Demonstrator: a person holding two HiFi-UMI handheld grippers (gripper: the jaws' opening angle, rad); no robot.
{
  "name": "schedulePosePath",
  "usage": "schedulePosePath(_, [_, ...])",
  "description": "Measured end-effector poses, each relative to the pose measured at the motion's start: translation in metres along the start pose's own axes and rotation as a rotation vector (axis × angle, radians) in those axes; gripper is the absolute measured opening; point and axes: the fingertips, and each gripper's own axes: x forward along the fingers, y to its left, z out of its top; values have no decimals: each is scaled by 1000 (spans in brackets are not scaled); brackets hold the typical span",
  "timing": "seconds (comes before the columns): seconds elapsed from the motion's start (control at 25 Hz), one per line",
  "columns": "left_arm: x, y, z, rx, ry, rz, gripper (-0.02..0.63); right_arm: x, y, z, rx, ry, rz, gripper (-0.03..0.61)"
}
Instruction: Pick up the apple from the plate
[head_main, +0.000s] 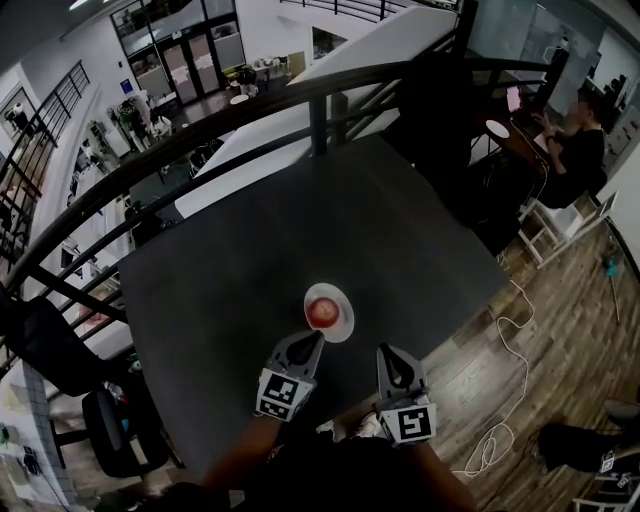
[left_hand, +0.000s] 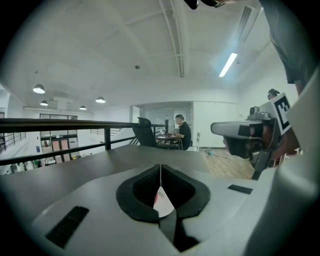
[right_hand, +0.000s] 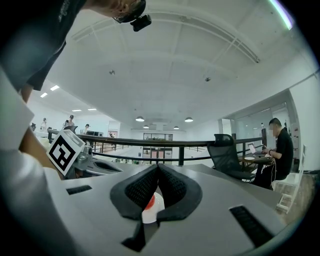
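Observation:
A red apple (head_main: 324, 312) lies on a small white plate (head_main: 344, 324) on the dark table (head_main: 230, 280), near its front edge. My left gripper (head_main: 311, 339) is shut and empty, with its tip just short of the plate's near left rim. To the right of the plate and a little short of it, my right gripper (head_main: 386, 351) also has its jaws together with nothing in them. The left gripper view shows the left gripper (left_hand: 160, 168) with the plate (left_hand: 164, 204) through the gap below the closed tips. In the right gripper view, the apple (right_hand: 149, 201) and plate (right_hand: 150, 215) show under the right gripper (right_hand: 158, 167).
A black railing (head_main: 200, 135) runs along the table's far and left sides. A person (head_main: 575, 150) sits at a desk at the back right. Black office chairs (head_main: 110, 430) stand at the lower left. A white cable (head_main: 510, 370) lies on the wooden floor to the right.

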Motion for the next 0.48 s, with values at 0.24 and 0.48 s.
schedulePosePath(0.24, [25,14,-28,7,69,60,118,4,-3,-9,5,9,18,25])
schedulePosePath(0.48, [40,24,-55,-5,125,67,251,5,1,-22,-8,46,48,25])
